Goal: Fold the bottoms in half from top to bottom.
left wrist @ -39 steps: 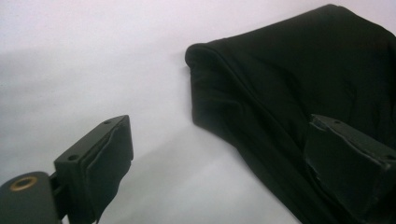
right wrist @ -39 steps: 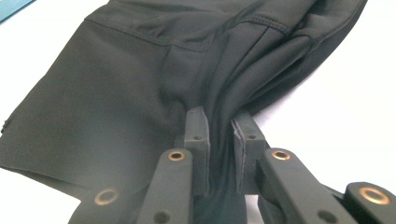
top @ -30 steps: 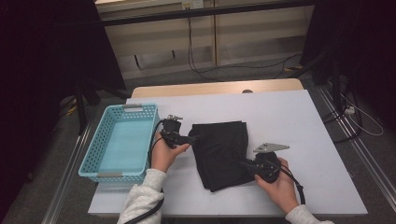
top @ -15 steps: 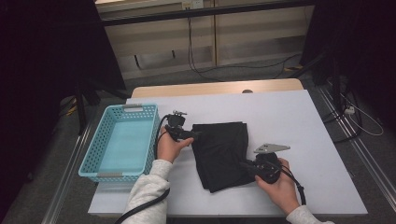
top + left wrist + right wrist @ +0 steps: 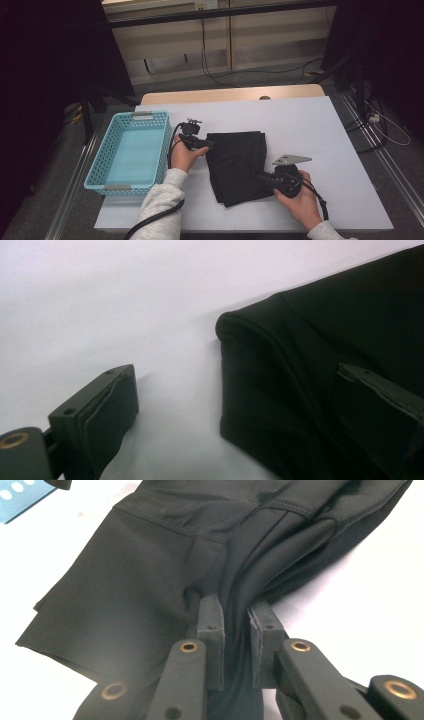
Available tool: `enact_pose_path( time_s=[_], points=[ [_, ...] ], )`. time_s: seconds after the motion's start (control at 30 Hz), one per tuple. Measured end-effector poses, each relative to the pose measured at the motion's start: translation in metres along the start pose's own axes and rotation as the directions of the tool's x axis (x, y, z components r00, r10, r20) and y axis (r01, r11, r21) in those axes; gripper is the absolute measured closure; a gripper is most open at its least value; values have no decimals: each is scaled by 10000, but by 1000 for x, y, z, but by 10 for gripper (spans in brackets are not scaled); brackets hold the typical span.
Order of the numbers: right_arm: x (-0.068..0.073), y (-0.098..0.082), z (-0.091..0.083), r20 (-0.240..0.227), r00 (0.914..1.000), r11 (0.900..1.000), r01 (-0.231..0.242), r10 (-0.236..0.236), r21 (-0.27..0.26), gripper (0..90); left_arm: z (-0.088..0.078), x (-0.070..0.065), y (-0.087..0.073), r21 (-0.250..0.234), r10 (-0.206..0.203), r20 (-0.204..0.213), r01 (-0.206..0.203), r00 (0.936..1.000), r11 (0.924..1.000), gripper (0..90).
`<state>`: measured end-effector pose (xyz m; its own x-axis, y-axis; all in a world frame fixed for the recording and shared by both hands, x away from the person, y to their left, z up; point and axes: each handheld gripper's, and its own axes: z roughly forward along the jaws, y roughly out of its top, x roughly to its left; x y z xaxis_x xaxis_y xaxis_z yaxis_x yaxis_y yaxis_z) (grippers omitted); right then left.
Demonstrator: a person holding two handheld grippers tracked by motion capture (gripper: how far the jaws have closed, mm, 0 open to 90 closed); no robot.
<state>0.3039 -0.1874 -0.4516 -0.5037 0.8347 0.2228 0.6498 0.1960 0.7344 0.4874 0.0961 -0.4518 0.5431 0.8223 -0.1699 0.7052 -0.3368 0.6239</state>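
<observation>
Just right of the turquoise basket [image 5: 131, 152], on the white table [image 5: 320, 130], lies the folded black garment [image 5: 239, 165], a thick stack of layers running from the middle of the table toward the person's edge. Its far corner, nearest the basket, shows rounded folded edges stacked one upon another in the left gripper view [image 5: 280, 390].

At the edge of the garment that faces away from the basket, toward the near end, the right gripper [image 5: 235, 612] has its two black jaws pinched together on a bunched ridge of the cloth; the pads press on the fabric from both sides and the material puckers and rises into the grip. From above, the same right gripper [image 5: 265, 178] sits in the person's hand with its grey three-cornered plate on top and a cable looping back toward the wrist.

Between the basket and the garment, the left gripper [image 5: 209, 145] is held low by a hand in a pale sleeve, its tips at the garment's far corner. Its jaws stand wide apart: one hangs over bare table on the basket's side of the corner, while the other is over the black fabric. Whether that second jaw touches the cloth I cannot tell.

The basket itself stands at the table's left edge, well apart from the right gripper.
</observation>
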Motion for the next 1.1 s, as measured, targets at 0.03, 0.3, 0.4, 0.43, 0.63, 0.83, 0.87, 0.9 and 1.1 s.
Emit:
enact_pose_path(
  time_s=[0.03, 0.3, 0.4, 0.43, 0.63, 0.83, 0.87, 0.9, 1.1],
  points=[
    [0, 0, 0, -1, 10000, 10000, 12, -12, -10, 792, 1, 0, 0, -2, 44, -50, -44, 10000, 10000, 54],
    [1, 0, 0, 2, 10000, 10000, 76, -76, -4, 791, 4, -4, 1, 54, 263, -257, -262, 9993, 9996, 57],
    [1, 0, -1, 0, 9999, 9999, 103, -103, -8, 791, 4, -7, 0, 168, 745, -542, -737, 9957, 9971, 83],
    [1, 0, -1, -7, 9999, 9999, 124, -124, -16, 791, 4, -7, 0, 246, 835, -500, -823, 9953, 9963, 96],
    [2, 0, 0, 22, 9997, 9997, 238, -238, 39, 790, 1, -13, 3, 350, 1031, -205, -1024, 9945, 9941, 255],
    [3, 0, 0, 32, 9997, 9997, 222, -222, 45, 790, 1, -18, 6, 620, 943, -203, -929, 9953, 9937, 350],
    [3, 0, 0, 27, 9997, 9997, 222, -222, 44, 790, 1, -19, 7, 663, 928, -248, -909, 9954, 9936, 357],
    [3, 0, 0, 22, 9997, 9997, 227, -227, 42, 790, 1, -19, 8, 775, 914, -181, -898, 9956, 9929, 378],
    [4, 1, -1, -30, 9997, 9997, 237, -237, -11, 790, 0, -22, 14, 1346, 359, 413, -411, 9985, 9900, 630]
  ],
)
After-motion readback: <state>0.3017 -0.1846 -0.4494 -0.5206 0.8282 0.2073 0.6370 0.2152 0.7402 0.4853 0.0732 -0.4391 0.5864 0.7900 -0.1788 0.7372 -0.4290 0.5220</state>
